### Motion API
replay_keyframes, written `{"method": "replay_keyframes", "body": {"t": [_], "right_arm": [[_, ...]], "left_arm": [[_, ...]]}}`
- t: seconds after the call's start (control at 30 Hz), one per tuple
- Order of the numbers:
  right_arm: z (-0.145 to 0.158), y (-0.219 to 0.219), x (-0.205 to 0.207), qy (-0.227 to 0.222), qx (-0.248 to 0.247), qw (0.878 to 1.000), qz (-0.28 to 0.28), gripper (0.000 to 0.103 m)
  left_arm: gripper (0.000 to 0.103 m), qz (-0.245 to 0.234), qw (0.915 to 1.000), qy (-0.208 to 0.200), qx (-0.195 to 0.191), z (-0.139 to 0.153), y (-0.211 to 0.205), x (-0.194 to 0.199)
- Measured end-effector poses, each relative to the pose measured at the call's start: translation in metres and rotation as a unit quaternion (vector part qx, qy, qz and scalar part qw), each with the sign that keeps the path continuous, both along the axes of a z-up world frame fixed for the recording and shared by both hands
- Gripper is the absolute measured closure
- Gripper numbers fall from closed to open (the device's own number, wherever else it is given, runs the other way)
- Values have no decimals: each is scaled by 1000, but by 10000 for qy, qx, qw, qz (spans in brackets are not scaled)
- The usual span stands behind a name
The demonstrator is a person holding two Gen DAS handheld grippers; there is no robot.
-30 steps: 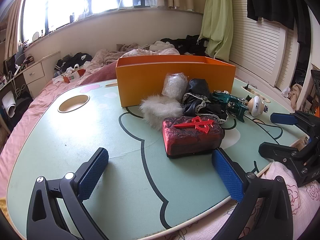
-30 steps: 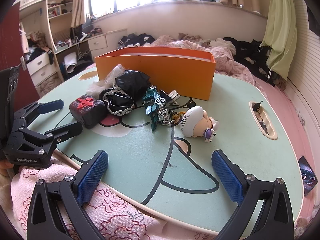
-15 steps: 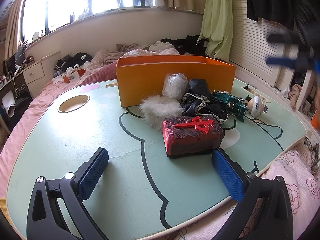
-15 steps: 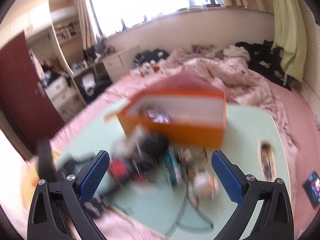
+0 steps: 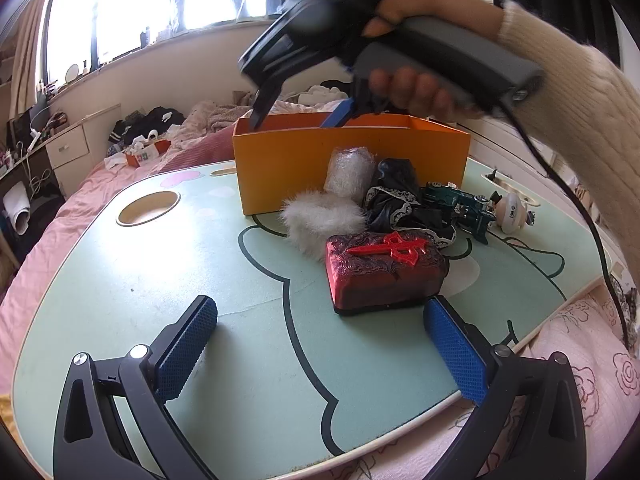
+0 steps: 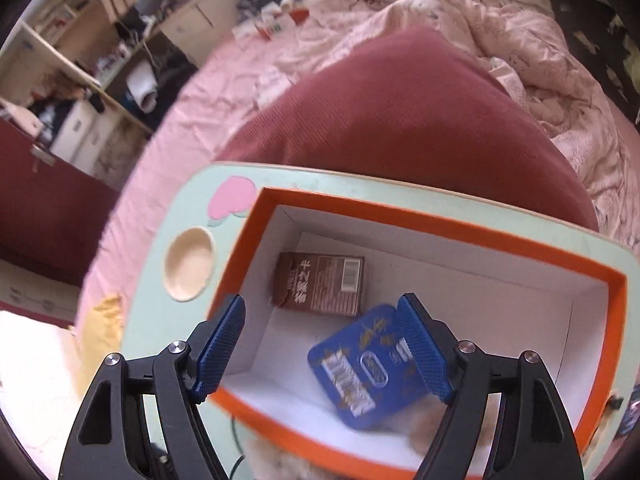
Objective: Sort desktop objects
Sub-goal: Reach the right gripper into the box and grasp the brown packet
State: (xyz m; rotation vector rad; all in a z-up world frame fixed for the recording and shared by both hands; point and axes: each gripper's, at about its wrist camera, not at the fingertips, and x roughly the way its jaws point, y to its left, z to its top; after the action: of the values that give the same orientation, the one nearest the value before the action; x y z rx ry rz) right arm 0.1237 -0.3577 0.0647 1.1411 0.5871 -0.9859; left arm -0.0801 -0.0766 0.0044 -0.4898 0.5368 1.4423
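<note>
An orange box (image 5: 352,168) stands on the pale green table (image 5: 160,280). In front of it lie a red-and-black case (image 5: 384,276), a white fluffy item (image 5: 320,220), a clear wrapped bundle (image 5: 348,170), a black lace-trimmed item (image 5: 396,200), a green toy car (image 5: 460,204) and a small white figure (image 5: 512,212). My left gripper (image 5: 320,344) is open and empty, low over the table just short of the case. My right gripper (image 6: 320,348) is open above the box (image 6: 440,216), pointing down into it at a brown packet (image 6: 320,284) and a blue packet (image 6: 368,364).
A round cup recess (image 5: 148,206) is set in the table's far left. A dark red cushion (image 6: 400,120) and pink bedding (image 6: 540,60) lie behind the table. Drawers and shelves (image 5: 64,148) stand at the left. The right gripper's cable (image 5: 580,208) hangs over the table's right side.
My right gripper has swung up from the table's near right edge to above the orange box and now looks down into it. The left gripper has not moved.
</note>
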Motion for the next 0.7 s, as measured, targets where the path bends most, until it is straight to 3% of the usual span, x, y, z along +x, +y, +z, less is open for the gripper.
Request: {"method": "replay_keyframes", "body": {"t": [0.07,0.23,0.37,0.43,0.7], "right_arm": [[-8,-8,13,452,149,9987,153,25],[-21,-13,31,775,145,9960,411,26],[-27,-15,27,710,268,9965,353,28],[-29,-13,24,970,254,9944,336,46],[-23,-1,12,919,-83,9957,123,47]], "left_arm": [[0,-2,10000,-3,9,0,0,0],[0,1,10000,-9,16,-1,0,1],[0,3,10000,-20,14,-1,0,2],[0,3,10000,-21,16,-1,-1,2],[0,6,10000,-21,28,0,-1,5]]}}
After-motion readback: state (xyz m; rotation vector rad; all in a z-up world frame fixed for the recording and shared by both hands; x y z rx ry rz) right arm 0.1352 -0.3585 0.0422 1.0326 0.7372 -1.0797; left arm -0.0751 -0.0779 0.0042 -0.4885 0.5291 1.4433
